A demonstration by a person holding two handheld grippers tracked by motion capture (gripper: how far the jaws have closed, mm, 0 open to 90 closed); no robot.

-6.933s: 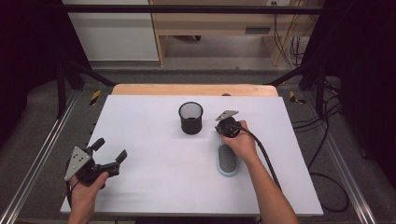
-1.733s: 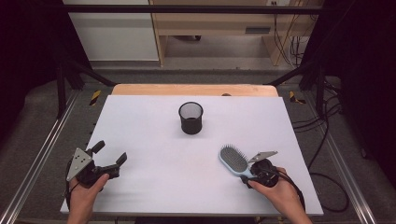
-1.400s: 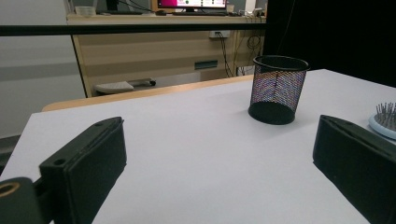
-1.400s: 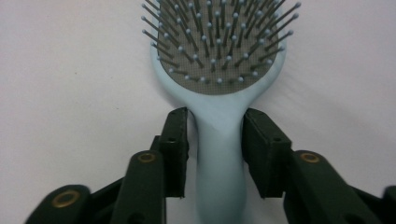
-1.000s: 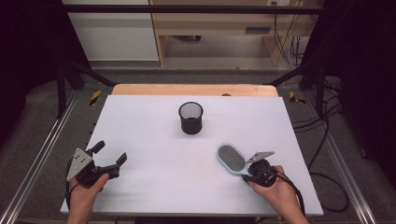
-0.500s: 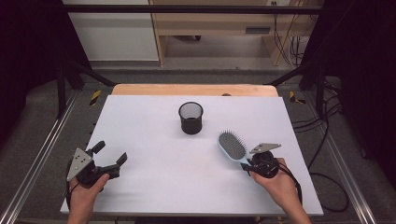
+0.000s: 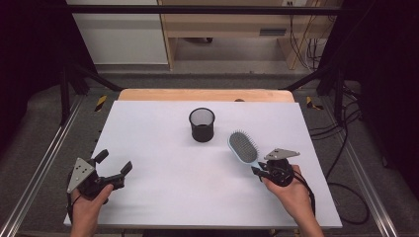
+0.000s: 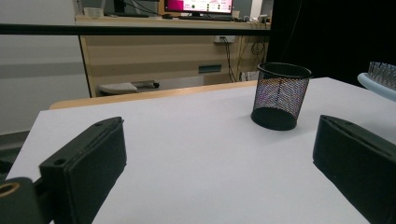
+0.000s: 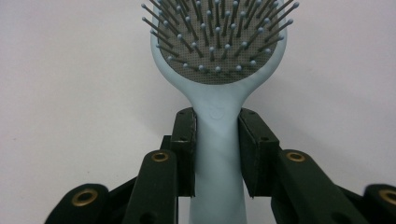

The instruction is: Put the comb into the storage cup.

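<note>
Brush [image 7: 243,146]: light blue, bristles up, held by its handle in the right gripper [image 7: 259,170], whose two jaws are pressed against the handle's sides, as seen in the right gripper view [image 9: 218,154]. The head is pointed far and left, toward the cup [image 7: 202,124], and is placed just right of it, apart from it. Whether the head is resting on the table [image 7: 163,148] or is raised cannot be told.

Cup: black mesh, upright, set near the middle of the table's far half. Bare surface is seen on all sides of it; the far edge is near behind it.

Left gripper [image 7: 113,168]: held at the near left corner, close to the left edge, jaws spread wide with nothing between them [image 8: 219,163]. Cup and brush head [image 8: 380,77] are seen well beyond it.

Open room: a broad bare stretch is left between the two grippers along the near edge, and at far left. The right gripper is kept well inside the right edge.
</note>
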